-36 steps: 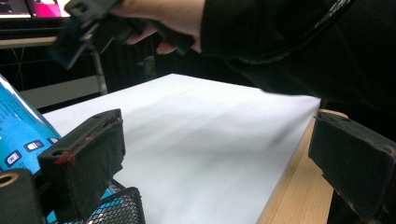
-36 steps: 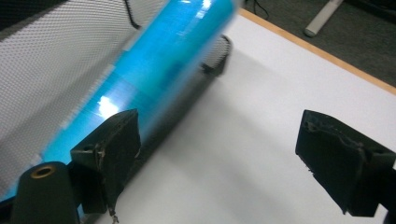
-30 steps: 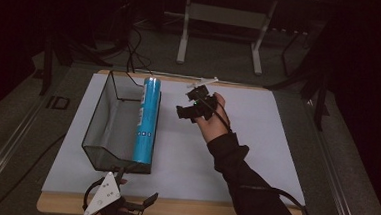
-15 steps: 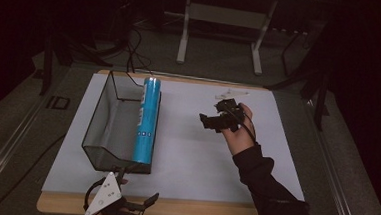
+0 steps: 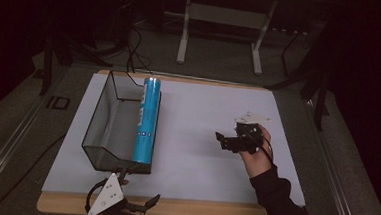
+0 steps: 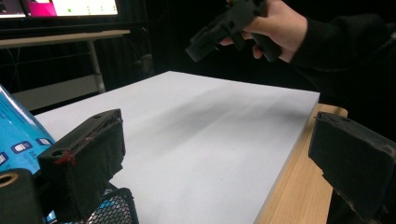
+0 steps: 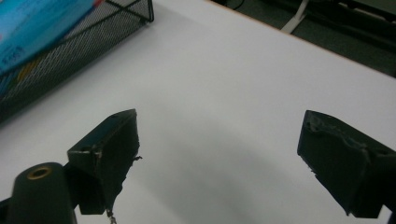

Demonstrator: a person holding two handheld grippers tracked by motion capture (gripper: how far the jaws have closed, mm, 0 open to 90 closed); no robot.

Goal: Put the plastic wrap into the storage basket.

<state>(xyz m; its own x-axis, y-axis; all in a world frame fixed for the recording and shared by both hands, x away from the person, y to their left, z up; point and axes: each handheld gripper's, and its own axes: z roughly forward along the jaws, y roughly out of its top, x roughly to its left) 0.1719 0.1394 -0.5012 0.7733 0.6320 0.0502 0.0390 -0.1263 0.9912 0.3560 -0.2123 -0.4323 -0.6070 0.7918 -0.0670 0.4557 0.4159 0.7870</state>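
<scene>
Since drawing back, right gripper (image 5: pixel 225 140) nearer, jaws apart

My right gripper (image 5: pixel 237 140) is black and blocky with a pale plate on top; my sleeve (image 5: pixel 285 208) is black. My left gripper (image 5: pixel 130 206) carries a grey three-cornered plate, apparently dotted with screws. Its pads (image 6: pixel 88 158) look frayed.

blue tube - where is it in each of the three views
High view: blue tube lies along the right rim of the wire basket, left of centre.
Left gripper view: far left edge, behind the left jaw.
Right gripper view: top left corner.
Shared landmark: the basket.
</scene>
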